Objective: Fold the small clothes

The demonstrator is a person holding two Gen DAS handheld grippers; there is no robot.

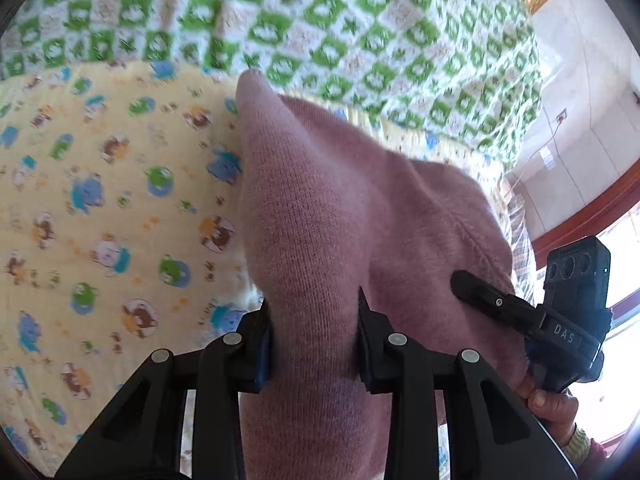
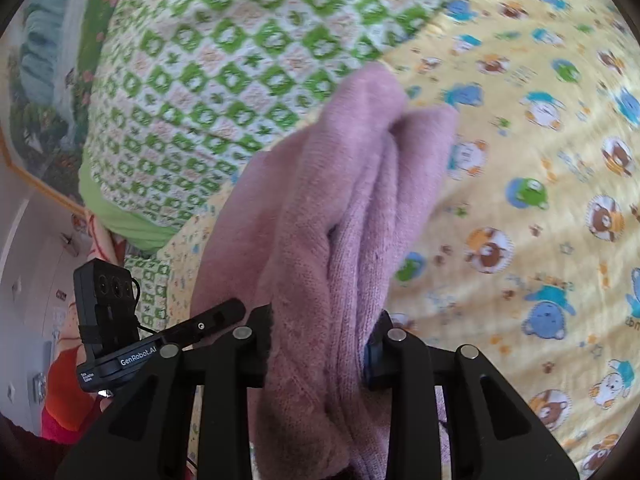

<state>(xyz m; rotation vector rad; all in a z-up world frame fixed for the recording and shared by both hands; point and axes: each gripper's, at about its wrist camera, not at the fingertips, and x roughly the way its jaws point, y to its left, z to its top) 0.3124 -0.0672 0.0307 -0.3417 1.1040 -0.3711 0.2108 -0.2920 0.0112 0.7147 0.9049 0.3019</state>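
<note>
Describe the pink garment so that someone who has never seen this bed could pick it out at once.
Start from the bed, spread with a yellow cartoon-animal sheet and a green-and-white checked blanket behind it. Lifted over the yellow sheet hangs the pink knit garment, bunched, with the left gripper and the right gripper each shut on a fold. It is the only plain, fuzzy, unpatterned cloth there.

You get bright, even daylight in both wrist views, no hard shadows. In the left wrist view the window (image 1: 624, 304) at the right edge blows out to white glare. Motion blur smears the green-checked blanket (image 1: 360, 20) and the yellow cartoon sheet (image 2: 540, 160) in both; the pink knit garment (image 1: 312, 220) stays sharper near the lens. Fisheye bends everything toward the rim, and you see dark vignette corners.
</note>
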